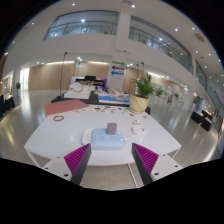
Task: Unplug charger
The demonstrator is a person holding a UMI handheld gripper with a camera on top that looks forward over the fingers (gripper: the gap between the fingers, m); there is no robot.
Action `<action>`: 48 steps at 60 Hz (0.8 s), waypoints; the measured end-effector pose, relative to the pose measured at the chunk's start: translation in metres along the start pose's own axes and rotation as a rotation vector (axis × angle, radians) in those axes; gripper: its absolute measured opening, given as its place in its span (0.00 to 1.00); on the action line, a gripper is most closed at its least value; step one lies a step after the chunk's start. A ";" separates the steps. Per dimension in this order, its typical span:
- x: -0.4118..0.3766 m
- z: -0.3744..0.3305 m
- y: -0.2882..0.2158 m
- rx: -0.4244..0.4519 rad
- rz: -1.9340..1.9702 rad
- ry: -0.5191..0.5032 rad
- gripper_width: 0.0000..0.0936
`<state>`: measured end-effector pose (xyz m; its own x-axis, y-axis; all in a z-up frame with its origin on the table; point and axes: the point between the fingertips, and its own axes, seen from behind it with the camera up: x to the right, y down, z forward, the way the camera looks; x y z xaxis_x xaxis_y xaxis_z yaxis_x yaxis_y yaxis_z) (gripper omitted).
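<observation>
A white power strip (109, 139) lies on the white table (60, 138), just ahead of my fingers. A small grey charger (111, 128) stands plugged upright in its top. My gripper (112, 160) is open, its magenta pads (76, 157) spread wide to either side, with the near end of the power strip just beyond the gap. Nothing is held between the fingers.
A small ring-shaped object (58, 118) lies on the table's far left and a small yellowish thing (138, 128) at its right. Beyond stand a reddish table (66, 106), a display stand with a potted plant (144, 92), and an open hall floor.
</observation>
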<state>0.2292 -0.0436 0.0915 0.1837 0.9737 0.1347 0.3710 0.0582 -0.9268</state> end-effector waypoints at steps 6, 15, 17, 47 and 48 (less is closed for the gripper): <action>-0.001 0.028 -0.006 0.009 -0.005 -0.037 0.91; -0.005 0.075 -0.011 0.013 0.007 -0.089 0.91; -0.007 0.085 -0.011 0.004 0.016 -0.103 0.91; -0.020 0.193 -0.016 -0.027 0.037 -0.192 0.87; -0.020 0.196 -0.015 -0.031 0.038 -0.195 0.87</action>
<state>0.0416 -0.0213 0.0340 0.0194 0.9995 0.0262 0.3957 0.0165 -0.9182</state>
